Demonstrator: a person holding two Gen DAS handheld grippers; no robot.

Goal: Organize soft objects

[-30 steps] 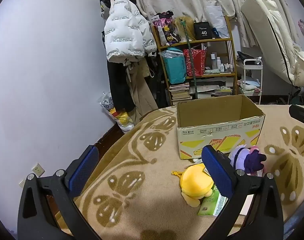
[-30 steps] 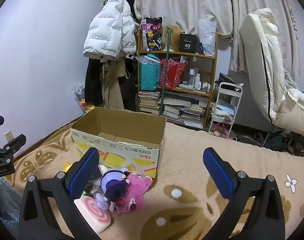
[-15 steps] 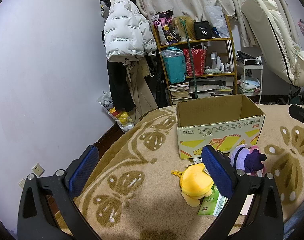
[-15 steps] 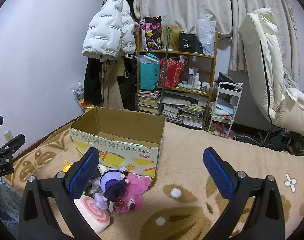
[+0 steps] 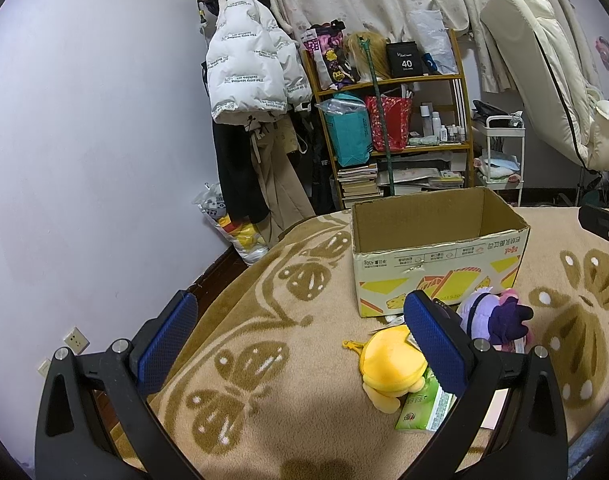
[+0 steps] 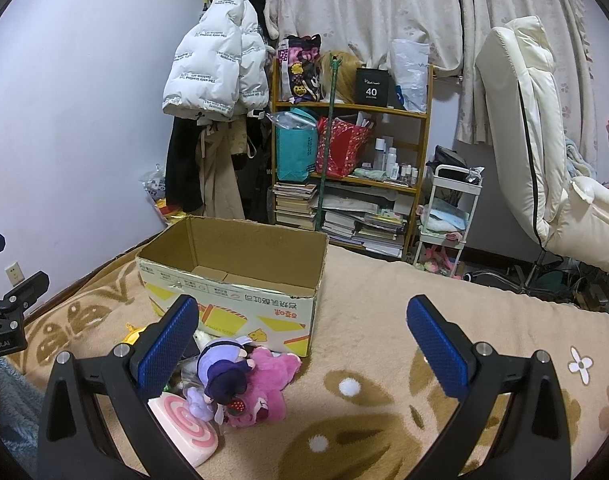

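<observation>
Right now both my left gripper (image 5: 300, 338) and right gripper (image 6: 302, 340) hang with fingers spread wide, holding nothing. At twelve o'clock the cardboard box (image 6: 240, 280) stands open; the yellow plush (image 5: 390, 362) and purple doll (image 6: 224, 372) lie just before it.

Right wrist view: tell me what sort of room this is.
Probably a lived-in bedroom: a patterned blanket covers a bed-like surface, a white jacket hangs by the wall, and a cluttered shelf holds books and bottles.
</observation>
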